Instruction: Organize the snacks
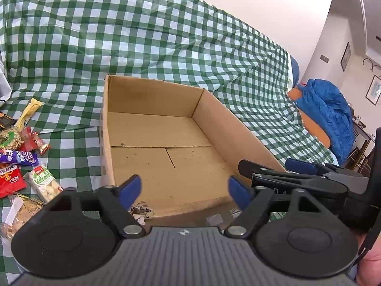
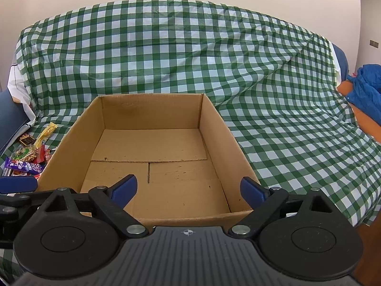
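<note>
Cardboard, plain brown and matte, forms the open box (image 2: pixel 152 143), a rectangular tray with straight walls and a floor of butted flaps showing seams and small dark specks. It sits on a green-and-white checked cloth (image 2: pixel 190 47), thin and creased, draped up over the sofa back. The snacks (image 1: pixel 21 157) lie in a loose heap on the cloth at nine o'clock of the box: glossy crinkled wrappers, purple, red, yellow and clear. The left gripper (image 1: pixel 184 187) hangs over the box's near edge, its blue-tipped jaws spread with nothing between them. The right gripper (image 2: pixel 188 189) is likewise spread and empty above the box. Only the left wrist view shows crumpled paper (image 1: pixel 141 211) by the near corner, a blue jacket (image 1: pixel 326 114) at three o'clock, and framed pictures on the far wall.
</note>
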Available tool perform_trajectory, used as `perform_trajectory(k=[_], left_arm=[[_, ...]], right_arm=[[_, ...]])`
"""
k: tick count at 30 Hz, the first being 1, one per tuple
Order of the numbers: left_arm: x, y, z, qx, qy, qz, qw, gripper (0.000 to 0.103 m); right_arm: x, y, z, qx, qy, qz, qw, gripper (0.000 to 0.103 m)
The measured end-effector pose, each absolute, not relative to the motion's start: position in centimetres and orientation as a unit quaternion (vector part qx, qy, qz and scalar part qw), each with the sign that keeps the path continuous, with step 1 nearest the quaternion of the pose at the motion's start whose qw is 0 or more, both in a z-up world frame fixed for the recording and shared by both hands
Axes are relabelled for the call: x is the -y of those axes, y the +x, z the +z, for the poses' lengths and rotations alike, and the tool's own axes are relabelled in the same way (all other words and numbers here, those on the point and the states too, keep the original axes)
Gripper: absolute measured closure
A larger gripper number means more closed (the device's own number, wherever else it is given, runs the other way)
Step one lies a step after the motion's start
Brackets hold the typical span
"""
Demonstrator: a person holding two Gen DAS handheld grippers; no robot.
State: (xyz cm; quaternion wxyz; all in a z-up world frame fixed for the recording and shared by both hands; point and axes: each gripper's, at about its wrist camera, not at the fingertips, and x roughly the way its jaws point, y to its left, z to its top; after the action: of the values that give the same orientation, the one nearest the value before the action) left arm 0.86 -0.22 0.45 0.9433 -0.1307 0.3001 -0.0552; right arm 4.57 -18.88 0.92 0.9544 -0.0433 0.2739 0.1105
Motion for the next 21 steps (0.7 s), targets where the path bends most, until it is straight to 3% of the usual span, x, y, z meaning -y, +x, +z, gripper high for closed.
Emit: perform_trajectory(k=[1, 6, 12, 16, 21], left_arm=[[0.3, 0.8, 0.5, -0.3, -0.13, -0.056, 0.943, 0.031], [0.2, 0.7, 0.6, -0.296, -0.12, -0.062, 0.946, 0.077], [-1.5, -0.3, 1.2, -0.297, -0.151, -0.079, 0.94, 0.081], [-3.7, -0.6, 3.4, -0.297, -0.146, -0.1, 0.938, 0.081], [-7.8, -0.5, 7.0, -0.258, -0.035, -0.116, 0.958, 0.081]], right_arm=[[18.9, 4.6, 0.9, -0.273, -0.043, 0.11, 0.955, 0.01], [18.9, 4.5, 1.0, -0.27, -0.042, 0.111, 0.956, 0.019], [18.7, 4.3, 1.1, -0.256, -0.037, 0.117, 0.959, 0.041], [18.3, 3.9, 1.4, -0.243, -0.036, 0.128, 0.961, 0.046], [17.5, 3.1, 1.9, -0.233, -0.033, 0.148, 0.961, 0.046]])
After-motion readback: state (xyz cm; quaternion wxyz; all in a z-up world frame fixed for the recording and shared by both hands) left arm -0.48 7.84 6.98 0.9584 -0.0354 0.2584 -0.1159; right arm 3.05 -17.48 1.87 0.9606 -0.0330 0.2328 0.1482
